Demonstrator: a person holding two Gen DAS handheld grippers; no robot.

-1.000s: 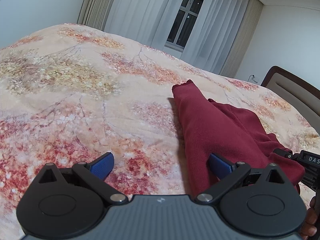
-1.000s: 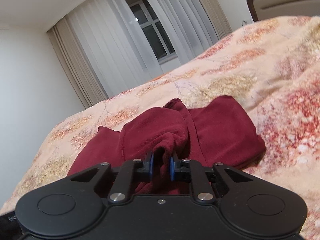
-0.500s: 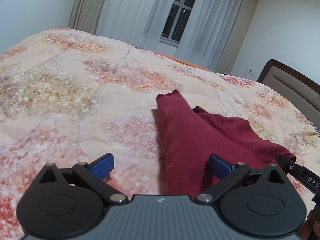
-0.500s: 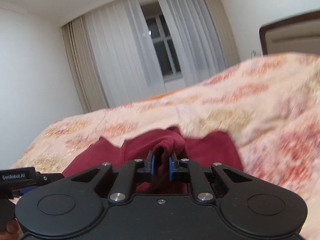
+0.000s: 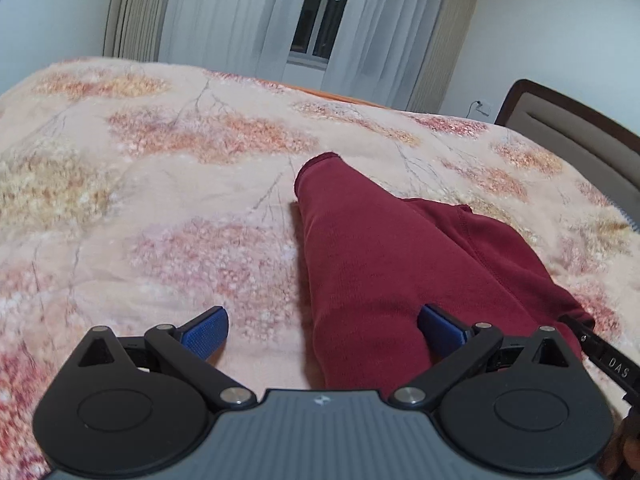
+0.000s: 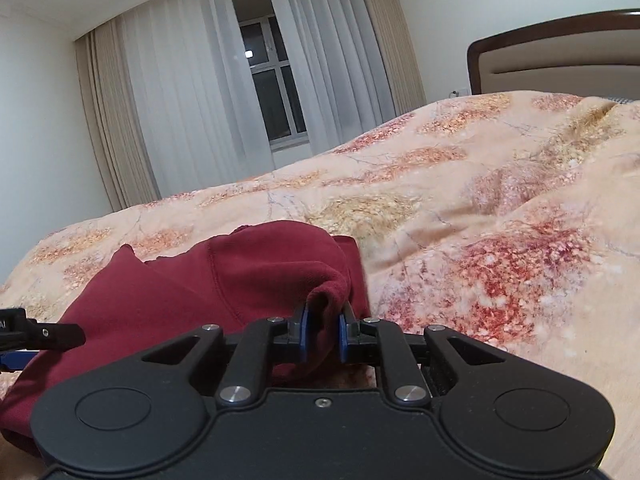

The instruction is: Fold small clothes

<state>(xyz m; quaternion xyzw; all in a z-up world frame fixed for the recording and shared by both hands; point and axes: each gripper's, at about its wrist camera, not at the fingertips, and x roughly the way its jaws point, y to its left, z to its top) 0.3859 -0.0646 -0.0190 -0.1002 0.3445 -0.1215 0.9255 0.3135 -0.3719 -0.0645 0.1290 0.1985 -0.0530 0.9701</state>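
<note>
A dark red garment (image 5: 384, 264) is spread on the floral bedspread (image 5: 168, 208), a long folded part reaching toward 12 o'clock in the left wrist view. A bunched fold of it is gripped between the pads of the right gripper (image 6: 322, 336), whose jaws have just been opening slightly. The left gripper (image 5: 322, 330) is held wide apart over the garment's near edge, nothing being pressed.

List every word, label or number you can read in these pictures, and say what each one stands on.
"DAS": white letters on the black body of the right gripper, cut off at the left wrist picture's edge.
A white mark on the left gripper, at the right wrist picture's edge: too cropped to read.
A small white logo on the left gripper's grey housing: no letters.
</note>
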